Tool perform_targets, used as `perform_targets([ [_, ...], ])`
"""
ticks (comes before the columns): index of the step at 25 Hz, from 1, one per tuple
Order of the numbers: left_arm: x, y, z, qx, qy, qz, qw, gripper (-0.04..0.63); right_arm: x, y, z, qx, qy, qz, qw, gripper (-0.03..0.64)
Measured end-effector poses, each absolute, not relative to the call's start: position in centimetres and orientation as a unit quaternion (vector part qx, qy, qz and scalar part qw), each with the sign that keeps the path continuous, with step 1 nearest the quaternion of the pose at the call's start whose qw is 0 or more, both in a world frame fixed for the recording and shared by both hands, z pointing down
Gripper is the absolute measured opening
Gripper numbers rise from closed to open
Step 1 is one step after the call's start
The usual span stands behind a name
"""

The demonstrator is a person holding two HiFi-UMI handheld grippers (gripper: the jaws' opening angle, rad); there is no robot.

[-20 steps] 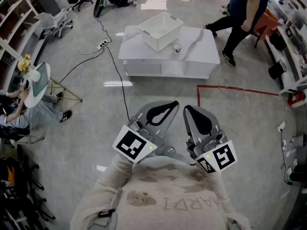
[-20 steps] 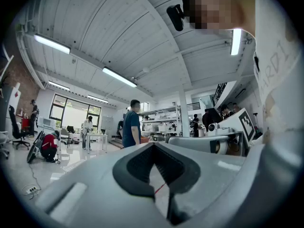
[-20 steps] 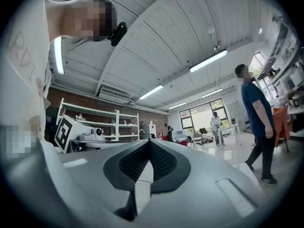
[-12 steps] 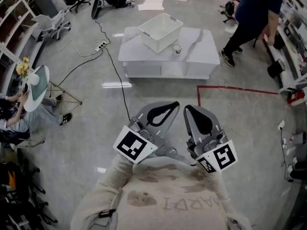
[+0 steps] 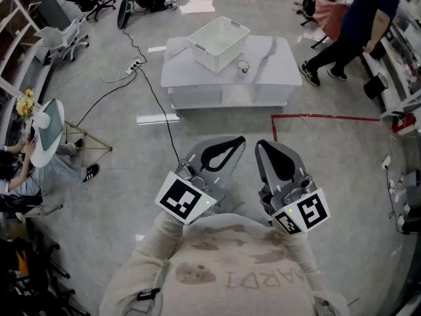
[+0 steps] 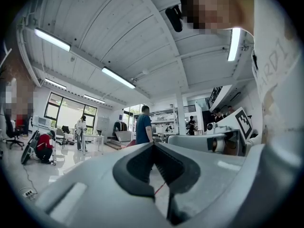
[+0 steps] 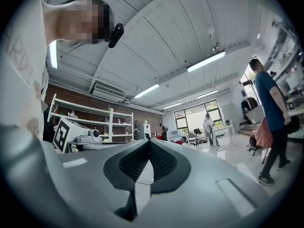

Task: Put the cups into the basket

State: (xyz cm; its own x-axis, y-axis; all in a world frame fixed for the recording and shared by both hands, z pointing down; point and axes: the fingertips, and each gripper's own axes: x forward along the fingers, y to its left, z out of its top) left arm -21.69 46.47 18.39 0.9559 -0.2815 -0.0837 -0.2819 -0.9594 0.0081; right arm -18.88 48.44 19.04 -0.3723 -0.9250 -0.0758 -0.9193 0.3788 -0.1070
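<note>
White plastic basket (image 5: pixel 218 43) sits on the pale table (image 5: pixel 279 71), towards its left end, set at an angle to the table's edges. One small cup (image 5: pixel 243 66) stands on the table just beside the basket's right corner, outside it. Well apart from the table, over the grey floor (image 5: pixel 118 170), the left gripper (image 5: pixel 227 150) and right gripper (image 5: pixel 271 157) are held side by side near the person's chest. Each gripper's fingers are closed tip to tip, with nothing between them
</note>
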Motion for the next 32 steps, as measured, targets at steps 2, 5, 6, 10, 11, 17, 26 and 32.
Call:
perform_targets([
  [2,-22.1,45.6,18.8,-0.99,0.137,0.039,0.001,0.002,-19.1,47.9,19.3,-0.568,0.821,-0.017,0.055,0.026],
  [5,-21.7,44.5,19.1,-0.991,0.125,0.041,0.004,0.002,-18.9,47.3,19.7,-0.579,0.814,-0.022,0.053,0.026],
  [6,-21.4,44.3,19.3,-0.992,0.121,0.04,0.001,0.002,-18.6,47.1,20.0,-0.581,0.811,-0.027,0.053,0.026],
  [10,-19.5,42.1,19.8,-0.992,0.121,0.03,-0.007,0.002,-16.2,44.8,20.3,-0.587,0.806,-0.037,0.065,0.026],
  [11,-19.0,41.4,19.9,-0.992,0.124,0.03,-0.008,0.002,-15.5,44.0,20.4,-0.586,0.806,-0.037,0.066,0.026],
  [17,-14.1,36.3,20.5,-0.989,0.143,0.029,-0.007,0.001,-9.9,38.7,20.8,-0.575,0.815,-0.031,0.067,0.028],
  [26,-3.7,29.6,19.5,-0.982,0.186,0.035,-0.001,0.002,0.9,31.6,19.9,-0.531,0.844,-0.034,0.071,0.035],
  [32,0.8,27.2,19.8,-0.975,0.219,0.023,0.01,0.002,6.0,28.8,20.0,-0.503,0.86,-0.034,0.076,0.043],
])
